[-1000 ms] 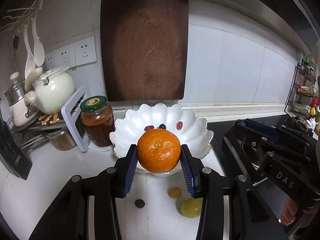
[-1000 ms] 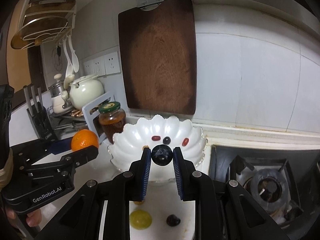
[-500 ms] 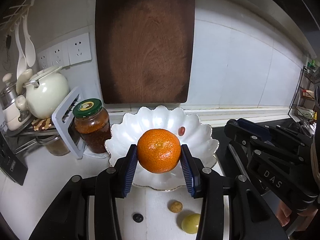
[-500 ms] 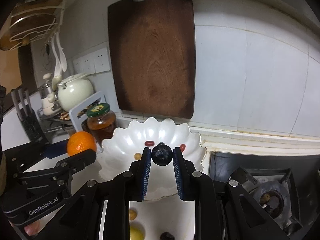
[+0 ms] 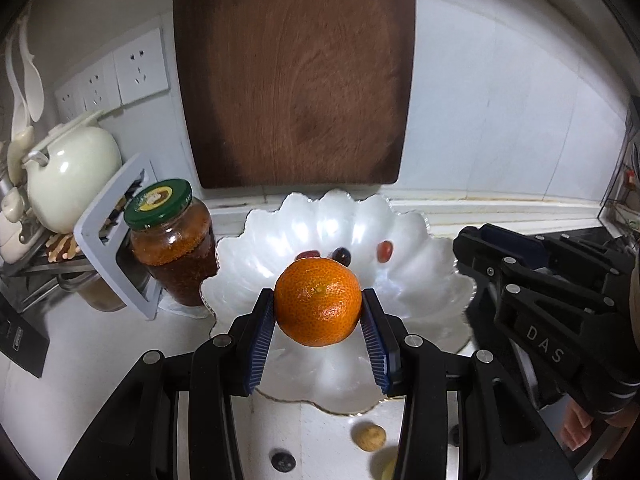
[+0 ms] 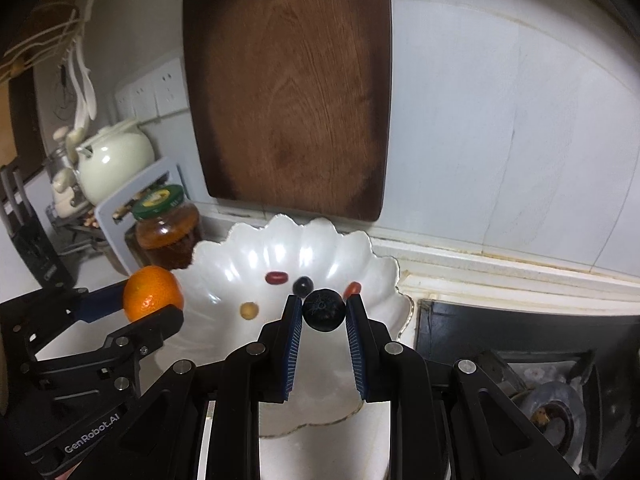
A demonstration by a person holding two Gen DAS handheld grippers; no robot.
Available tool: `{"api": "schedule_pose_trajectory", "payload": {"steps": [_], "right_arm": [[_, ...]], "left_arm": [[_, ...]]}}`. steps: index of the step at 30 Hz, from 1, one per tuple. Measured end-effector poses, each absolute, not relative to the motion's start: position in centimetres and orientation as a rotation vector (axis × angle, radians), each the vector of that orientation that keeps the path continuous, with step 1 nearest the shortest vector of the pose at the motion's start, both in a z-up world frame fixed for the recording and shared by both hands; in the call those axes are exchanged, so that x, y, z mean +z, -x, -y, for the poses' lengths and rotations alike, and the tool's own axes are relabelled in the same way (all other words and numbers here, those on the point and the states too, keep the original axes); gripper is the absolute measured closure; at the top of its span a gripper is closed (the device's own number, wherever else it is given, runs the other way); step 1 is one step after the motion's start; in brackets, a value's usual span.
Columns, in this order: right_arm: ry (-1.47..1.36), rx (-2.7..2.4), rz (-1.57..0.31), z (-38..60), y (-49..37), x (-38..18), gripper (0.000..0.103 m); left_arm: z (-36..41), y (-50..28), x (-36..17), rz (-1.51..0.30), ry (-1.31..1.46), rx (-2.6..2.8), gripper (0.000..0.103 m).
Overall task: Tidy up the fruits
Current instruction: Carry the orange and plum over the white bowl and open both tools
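left gripper (image 5: pixel 318 322): I clamp the orange (image 5: pixel 318 303) | right gripper (image 6: pixel 323 330): I pinch a blueberry (image 6: pixel 323 310) | both over the bowl (image 6: pixel 224 268), right deeper in

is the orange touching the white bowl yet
Apart. In the right wrist view the orange, clamped in the left gripper, hangs beside the white bowl rim, with counter visible beneath it.

The left gripper (image 5: pixel 318 308) is clamping an orange (image 5: pixel 318 303) between both pads, while the right gripper (image 6: pixel 323 312) is pinching a dark berry (image 6: pixel 323 310) at its fingertips, both held level, side by side.
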State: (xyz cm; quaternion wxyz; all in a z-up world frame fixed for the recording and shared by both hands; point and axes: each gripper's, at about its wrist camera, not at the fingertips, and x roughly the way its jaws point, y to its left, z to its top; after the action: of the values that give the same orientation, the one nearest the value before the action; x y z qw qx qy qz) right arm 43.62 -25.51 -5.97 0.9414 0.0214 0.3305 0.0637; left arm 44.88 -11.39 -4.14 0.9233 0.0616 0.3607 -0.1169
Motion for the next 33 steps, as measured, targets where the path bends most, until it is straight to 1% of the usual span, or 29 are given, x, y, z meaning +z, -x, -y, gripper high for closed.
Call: {"api": "schedule_pose_trajectory", "payload": {"steps": [17,26,33], "right_arm": [[-0.018,0.144,-0.877,25.6,-49.5,-11.6,0.079],[-0.021,0.161,-0.931,25.5,-50.9,-13.3,0.079],[-0.014,0.164,-0.957,25.4,-51.4,-14.1,0.079]], "left_arm": [[12.1,-50.5,-9.3,-0.931,-0.154,-0.215,0.061],[12.3,-52.4,-11.6,-1.006,-0.164,-0.208,0.061],[12.8,-52.6,-12.3,-1.021,-0.187,-0.207,0.060]]}}
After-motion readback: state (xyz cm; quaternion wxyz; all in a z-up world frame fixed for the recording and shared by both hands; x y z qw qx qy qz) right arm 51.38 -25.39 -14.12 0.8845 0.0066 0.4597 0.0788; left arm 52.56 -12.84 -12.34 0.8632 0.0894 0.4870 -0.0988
